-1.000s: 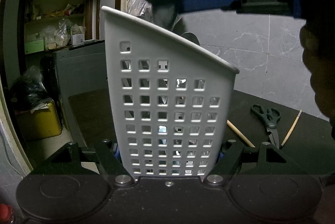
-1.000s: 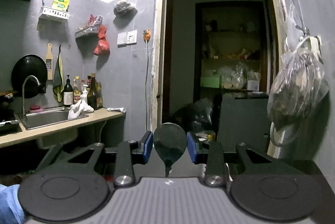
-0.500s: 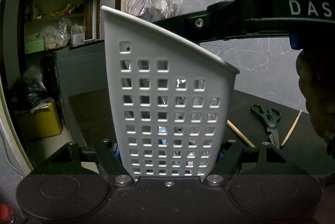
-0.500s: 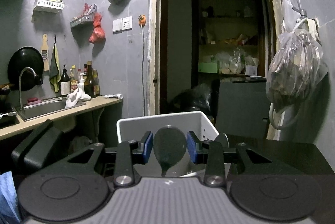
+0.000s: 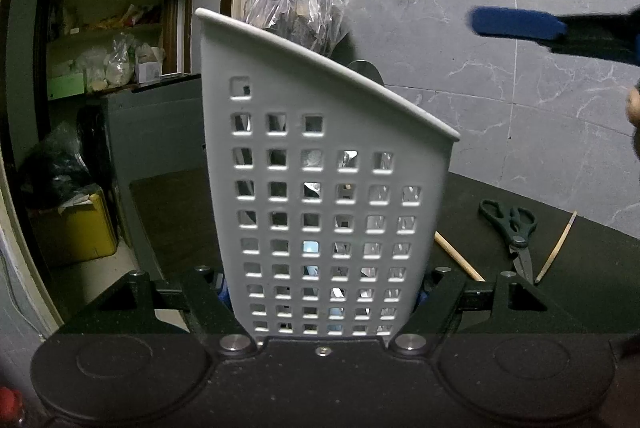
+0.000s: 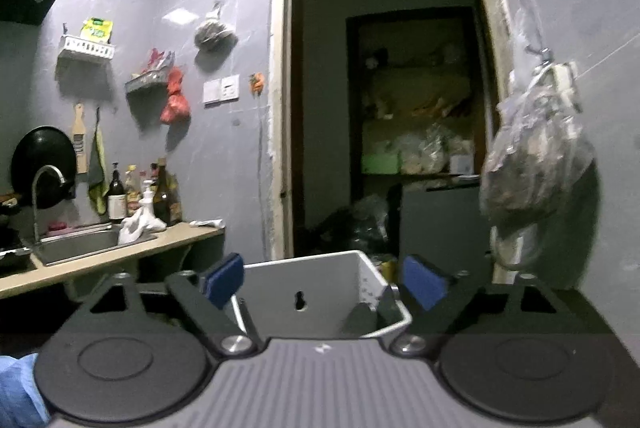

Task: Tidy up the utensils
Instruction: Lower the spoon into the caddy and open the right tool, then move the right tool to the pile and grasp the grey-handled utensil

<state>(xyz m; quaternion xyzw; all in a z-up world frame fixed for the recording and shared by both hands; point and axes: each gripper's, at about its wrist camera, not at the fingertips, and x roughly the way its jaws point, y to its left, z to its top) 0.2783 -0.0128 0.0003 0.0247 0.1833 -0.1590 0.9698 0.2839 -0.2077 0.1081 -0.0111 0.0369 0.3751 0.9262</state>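
Left gripper (image 5: 322, 298) unchanged: fingers clamped on the base of the white utensil holder (image 5: 320, 188), holding it upright on the table (image 5: 580, 268). Spoon (image 5: 366, 68) was between the right fingers a second ago; now it stands in the holder, bowl just above the rim. Right gripper (image 6: 323, 282): fingers opening, nothing between them. Scissors (image 5: 514, 232) and two chopsticks (image 5: 458, 256) remain on the table, likely next.

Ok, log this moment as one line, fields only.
left gripper: shut on utensil caddy | right gripper: opening, empty, above caddy | spoon: in caddy | scissors, chopsticks: on table
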